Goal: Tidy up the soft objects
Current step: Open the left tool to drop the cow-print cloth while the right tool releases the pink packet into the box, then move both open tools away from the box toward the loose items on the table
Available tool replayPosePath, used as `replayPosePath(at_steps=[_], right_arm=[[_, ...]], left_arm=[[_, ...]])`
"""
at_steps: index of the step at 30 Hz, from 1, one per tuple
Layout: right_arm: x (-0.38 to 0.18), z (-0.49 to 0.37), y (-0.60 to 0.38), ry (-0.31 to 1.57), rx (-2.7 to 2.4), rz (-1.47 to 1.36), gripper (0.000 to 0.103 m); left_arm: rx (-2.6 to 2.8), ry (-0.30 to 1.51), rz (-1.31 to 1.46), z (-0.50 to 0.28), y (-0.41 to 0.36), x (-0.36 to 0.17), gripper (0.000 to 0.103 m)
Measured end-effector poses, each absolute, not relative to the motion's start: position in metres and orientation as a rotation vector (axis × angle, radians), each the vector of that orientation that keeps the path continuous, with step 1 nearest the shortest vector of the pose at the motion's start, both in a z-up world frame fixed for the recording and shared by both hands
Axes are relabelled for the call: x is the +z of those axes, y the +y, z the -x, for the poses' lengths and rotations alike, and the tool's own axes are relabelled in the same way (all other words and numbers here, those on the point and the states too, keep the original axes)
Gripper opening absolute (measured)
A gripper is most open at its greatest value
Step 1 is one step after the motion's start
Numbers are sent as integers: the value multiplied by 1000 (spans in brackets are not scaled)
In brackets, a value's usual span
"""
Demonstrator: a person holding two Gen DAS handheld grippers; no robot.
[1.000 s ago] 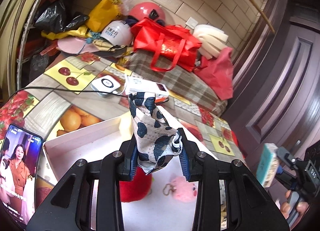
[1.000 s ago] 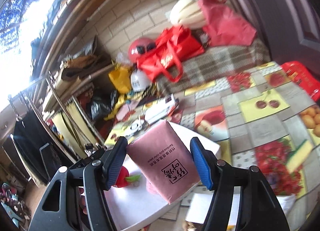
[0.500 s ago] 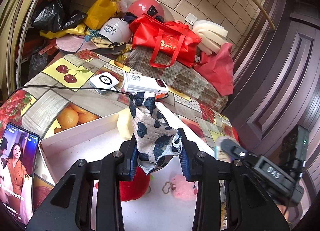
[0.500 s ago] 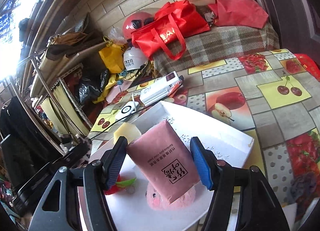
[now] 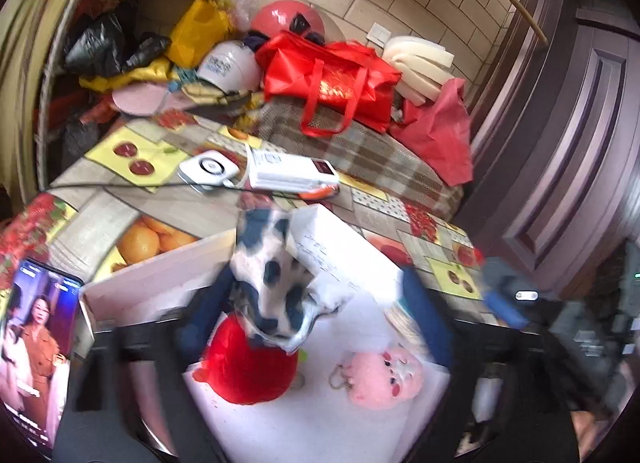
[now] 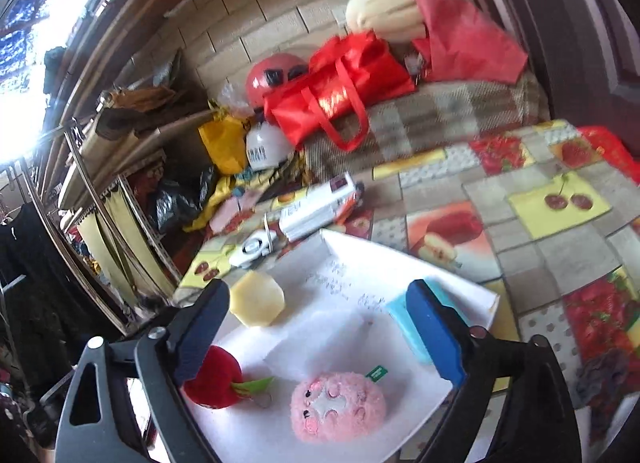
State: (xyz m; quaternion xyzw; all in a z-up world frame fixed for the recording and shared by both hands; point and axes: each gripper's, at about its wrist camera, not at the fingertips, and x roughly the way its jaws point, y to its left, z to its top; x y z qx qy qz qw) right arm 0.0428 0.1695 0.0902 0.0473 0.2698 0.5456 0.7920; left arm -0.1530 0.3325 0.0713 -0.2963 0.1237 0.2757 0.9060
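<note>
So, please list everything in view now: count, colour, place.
tray: one, white, on the fruit-print tablecloth
apple plush: one, red, in the tray
round plush: one, pink, in the tray
block: one, pale yellow, tray's far-left corner
pack: one, light blue, tray's right side
cloth: one, white with dark spots, blurred, over the apple plush
phone: one, screen lit, left of the tray
bag: one, red, far behind the tray
left gripper: jaws have just been opening, cloth between them, unclamped
right gripper: jaws have just been opening, nothing between them
</note>
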Motion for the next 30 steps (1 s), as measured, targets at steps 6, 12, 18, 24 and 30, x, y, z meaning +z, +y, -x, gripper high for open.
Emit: replayPosePath(at_steps=[6,12,18,24,30], right_arm=[[143,-15,132,417,1223,-146,103],[197,44,119,434,1361,-4,103],[213,144,116,484,1562,357,103],[223,221,95,495,1737,487,103],[224,219,102,573,1745,458,103]], left_arm=[[689,128,587,177,330,82,103],[798,-78,753,227,352,74,103],[676,24,787,199,348,66,103],[569,123,733,165,323,64,103],[542,180,697,150,311,60,103]])
